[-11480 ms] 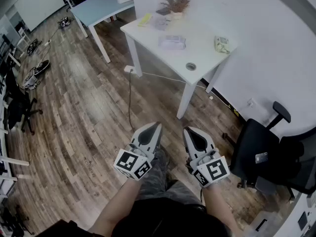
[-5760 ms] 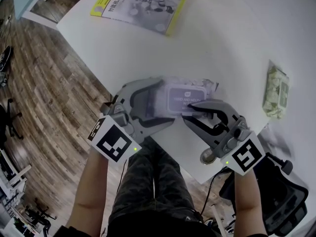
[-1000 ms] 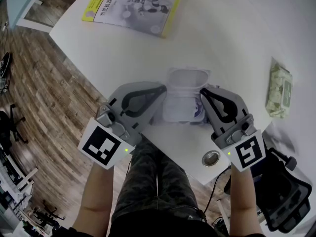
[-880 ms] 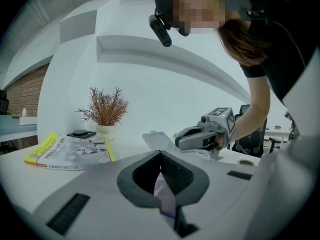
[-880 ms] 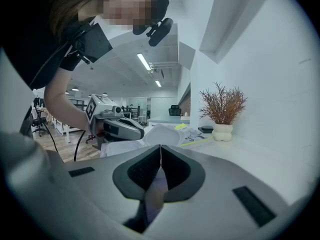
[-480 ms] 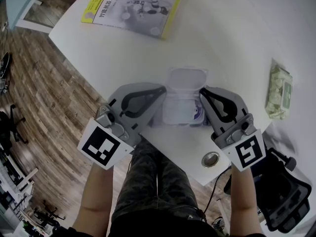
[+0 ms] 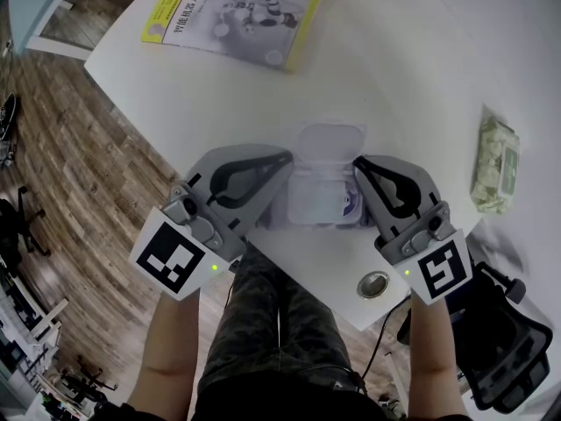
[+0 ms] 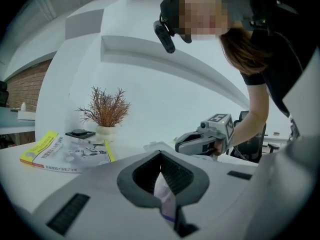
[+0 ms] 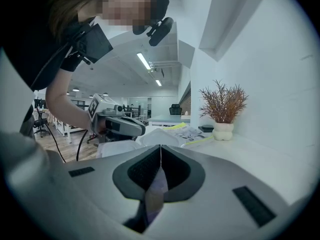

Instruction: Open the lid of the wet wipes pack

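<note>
In the head view, the lid (image 7: 330, 139) of the wet wipes pack (image 7: 317, 198) lay flat and shut about six seconds ago. Now it stands flipped open at the pack's far end. Since the frame half a second back, neither the pack nor the grippers have shifted noticeably. The pack lies on the white table (image 7: 394, 68) directly between the two tools. The left gripper (image 7: 282, 160) touches its left edge and the right gripper (image 7: 357, 161) its right edge. The open lid sits just beyond both sets of tips. A yellow-edged booklet (image 7: 237, 7) lies well beyond the left gripper. A second pack (image 7: 495, 163) lies off to the right of the right gripper.

In the left gripper view, the jaws are pressed together on a thin fold of the pack's white and purple wrapper. The fold sticks up out of the gap between them. The right gripper shows just ahead and slightly right, and a potted plant (image 8: 105, 111) stands far off to the left.

In the right gripper view, the jaws are likewise pinched tight on a sliver of purple-tinted wrapper. The pack's raised white lid shows just beyond the tips, and the left gripper is opposite, ahead and to the left.
</note>
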Demonstrator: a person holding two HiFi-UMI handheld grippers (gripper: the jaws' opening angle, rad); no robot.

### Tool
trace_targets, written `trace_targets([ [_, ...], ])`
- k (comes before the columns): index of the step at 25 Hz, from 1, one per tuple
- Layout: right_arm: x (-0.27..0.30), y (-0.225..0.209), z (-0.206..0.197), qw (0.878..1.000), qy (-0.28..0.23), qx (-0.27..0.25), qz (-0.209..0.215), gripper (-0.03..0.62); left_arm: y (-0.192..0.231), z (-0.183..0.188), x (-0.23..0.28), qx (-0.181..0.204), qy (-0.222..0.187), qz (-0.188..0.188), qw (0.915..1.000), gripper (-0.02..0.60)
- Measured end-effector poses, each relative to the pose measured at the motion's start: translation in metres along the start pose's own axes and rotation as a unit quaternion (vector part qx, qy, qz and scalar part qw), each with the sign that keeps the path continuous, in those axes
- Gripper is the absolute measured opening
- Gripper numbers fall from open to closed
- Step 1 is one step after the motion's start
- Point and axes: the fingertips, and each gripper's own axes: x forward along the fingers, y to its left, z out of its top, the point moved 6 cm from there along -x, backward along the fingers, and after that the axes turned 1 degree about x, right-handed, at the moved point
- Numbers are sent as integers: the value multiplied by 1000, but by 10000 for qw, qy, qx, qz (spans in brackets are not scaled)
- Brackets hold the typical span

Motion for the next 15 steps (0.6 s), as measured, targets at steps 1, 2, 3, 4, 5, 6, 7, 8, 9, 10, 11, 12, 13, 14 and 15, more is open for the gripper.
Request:
trace_targets([
  [1, 0, 0, 0, 10000, 3, 1, 4, 25, 1, 1, 1, 14, -9, 2, 10000, 12],
  [2, 0, 0, 0, 10000, 5, 0, 9, 25, 1, 1, 2, 38, 4, -2, 10000, 12],
  [3, 0, 0, 0, 10000, 7, 0, 12, 25, 1, 1, 3, 62, 28, -11, 10000, 12],
  [4, 0, 0, 0, 10000, 9, 1, 13, 25, 1, 1, 4, 83, 53, -22, 9999, 12],
  [5, 0, 0, 0, 10000, 14, 3, 12, 25, 2, 1, 4, 95, 75, -29, 9999, 12],
  [6, -1, -1, 0, 10000, 19, 6, 9, 25, 2, 1, 5, 98, 90, -32, 9999, 12],
  [7, -1, -1, 0, 10000, 21, 9, 6, 25, 2, 0, 5, 96, 102, -32, 9999, 12],
  [8, -1, -2, 0, 10000, 15, 14, 3, 25, 3, 0, 5, 97, 115, -30, 9999, 12],
  [9, -1, -2, 1, 10000, 4, 21, 0, 25, 3, -1, 5, 105, 131, -27, 9999, 12],
  [10, -1, -2, 1, 10000, -1, 27, -2, 25, 3, -1, 6, 117, 154, -24, 9998, 12],
  [11, -1, -2, 1, 10000, 3, 31, 0, 25, 3, -2, 6, 128, 176, -22, 9998, 12],
  [12, -1, -2, 1, 10000, 12, 29, 4, 25, 3, -2, 6, 134, 191, -22, 9997, 12],
  [13, -1, -2, 1, 10000, 21, 26, 8, 25, 3, -3, 6, 136, 199, -26, 9997, 12],
  [14, -1, -2, 1, 10000, 23, 26, 9, 25, 3, -3, 6, 141, 203, -31, 9997, 12],
  [15, 0, -3, 1, 10000, 21, 30, 10, 25, 4, -3, 7, 148, 207, -38, 9997, 12],
])
